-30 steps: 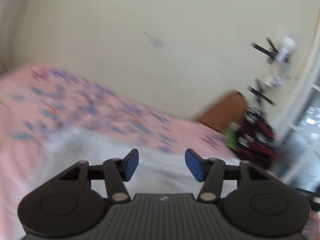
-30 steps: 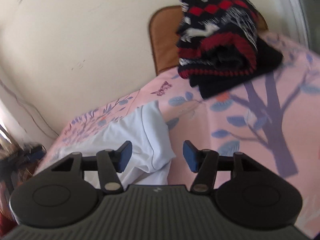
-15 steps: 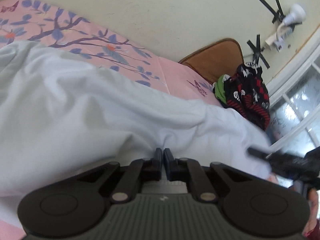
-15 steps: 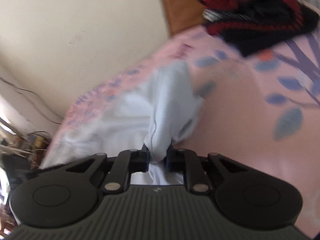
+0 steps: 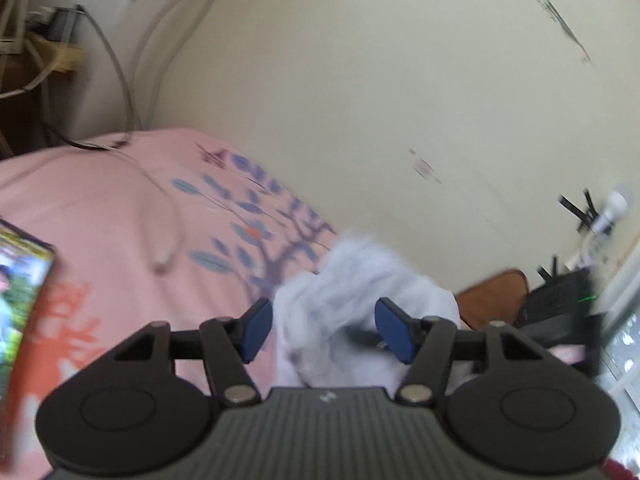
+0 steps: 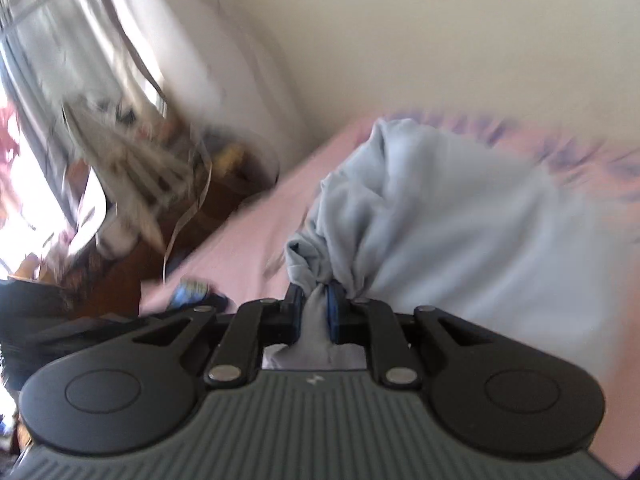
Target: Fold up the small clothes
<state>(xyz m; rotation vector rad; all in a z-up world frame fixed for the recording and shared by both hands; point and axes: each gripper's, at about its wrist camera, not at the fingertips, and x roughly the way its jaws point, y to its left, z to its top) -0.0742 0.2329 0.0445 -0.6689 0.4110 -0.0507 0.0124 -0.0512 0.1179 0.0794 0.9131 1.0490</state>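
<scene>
Pinching a bunched corner of the pale-blue cotton garment (image 6: 420, 208) over the pink floral bed sheet (image 5: 120, 216), right gripper (image 6: 315, 312) holds alone; left gripper (image 5: 324, 330) fingers, just opened, spread off the cloth, so it may sag and crumple.

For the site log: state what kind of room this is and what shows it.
Most likely a bedroom at home. A pink bedsheet printed with blue branches covers a bed against a plain cream wall, a light blue garment lies on it, and a wooden headboard stands behind.
</scene>
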